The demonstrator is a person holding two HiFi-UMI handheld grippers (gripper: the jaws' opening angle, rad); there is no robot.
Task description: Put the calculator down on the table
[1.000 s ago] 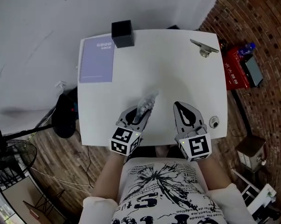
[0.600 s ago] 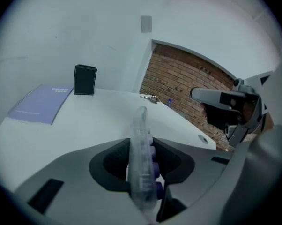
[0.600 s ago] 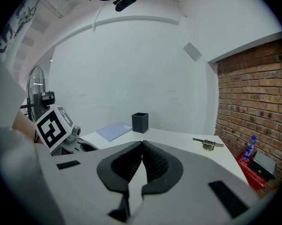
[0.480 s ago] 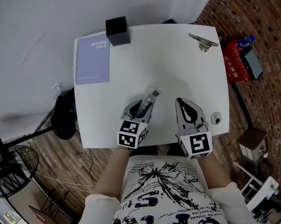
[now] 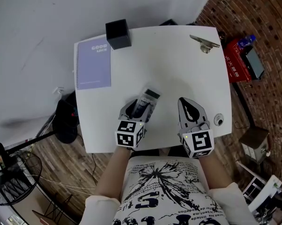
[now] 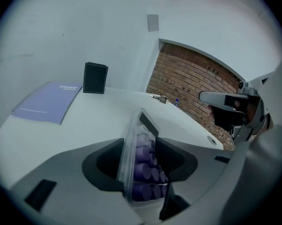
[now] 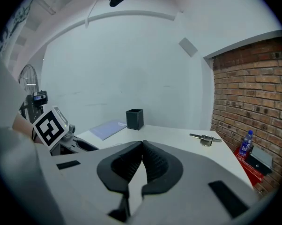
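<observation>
Left gripper [image 5: 138, 110] angled down over white table [image 5: 178, 69], near edge; jaws just opening, spread around calculator [image 5: 146, 100], which leans tilted between them, purple keys under clear cover | right gripper [image 5: 184, 102] alongside, jaws pressed together, nothing between | black square pot [image 5: 118, 33] at far edge, inside dark | lilac spiral notebook [image 5: 93, 63] lies flat.

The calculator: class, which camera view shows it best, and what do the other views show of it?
The left gripper view: the calculator fills the middle, purple keys and display clear, between the left gripper's jaws, which have just been opening. The head view shows it small from above; the right gripper view doesn't show it.
</observation>
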